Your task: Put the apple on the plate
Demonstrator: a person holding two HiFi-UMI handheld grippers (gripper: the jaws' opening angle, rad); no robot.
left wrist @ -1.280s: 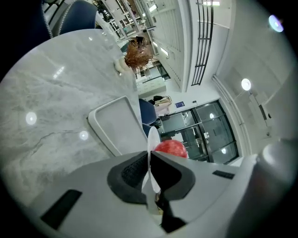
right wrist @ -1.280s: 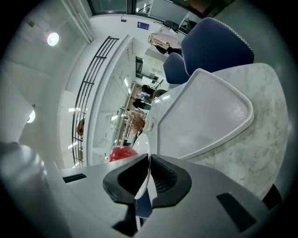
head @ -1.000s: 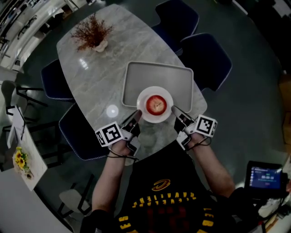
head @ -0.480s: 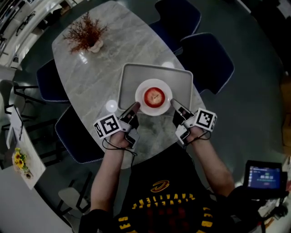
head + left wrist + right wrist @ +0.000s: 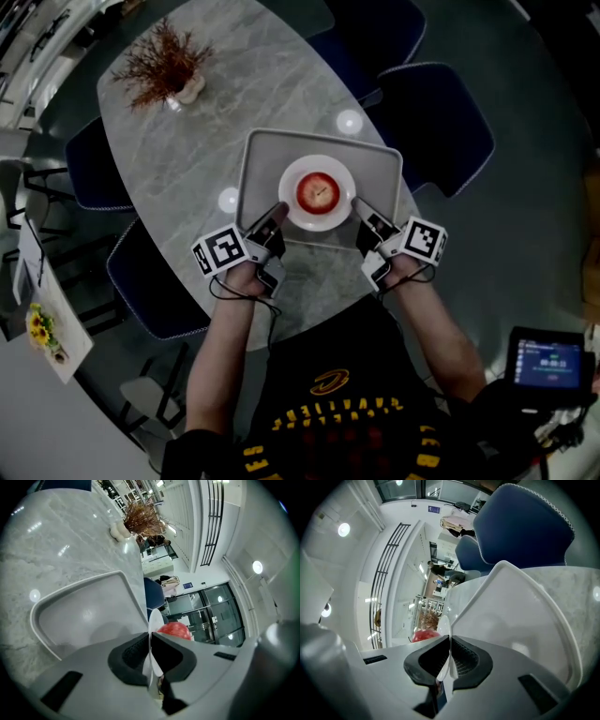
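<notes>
A red apple (image 5: 318,192) sits in the middle of a white plate (image 5: 339,174). The plate is over a grey tray (image 5: 262,164) on the marble table (image 5: 197,141). My left gripper (image 5: 280,215) is shut on the plate's left rim, and my right gripper (image 5: 356,206) is shut on its right rim. In the left gripper view the thin white rim of the plate (image 5: 153,626) runs between the dark pads, with the apple (image 5: 174,630) just beyond my left gripper (image 5: 150,654). The right gripper view shows the plate (image 5: 442,626) edge pinched in my right gripper (image 5: 449,660), the apple (image 5: 424,635) behind it.
A dried-plant ornament (image 5: 161,62) stands at the table's far left end. Dark blue chairs (image 5: 436,117) surround the table. A small screen (image 5: 546,364) glows at the lower right. The tray's raised rim (image 5: 44,605) lies under the plate.
Both grippers have carried the plate with the apple away from me, from the tray's near edge to over its middle. The jaws stay closed on the rim.
</notes>
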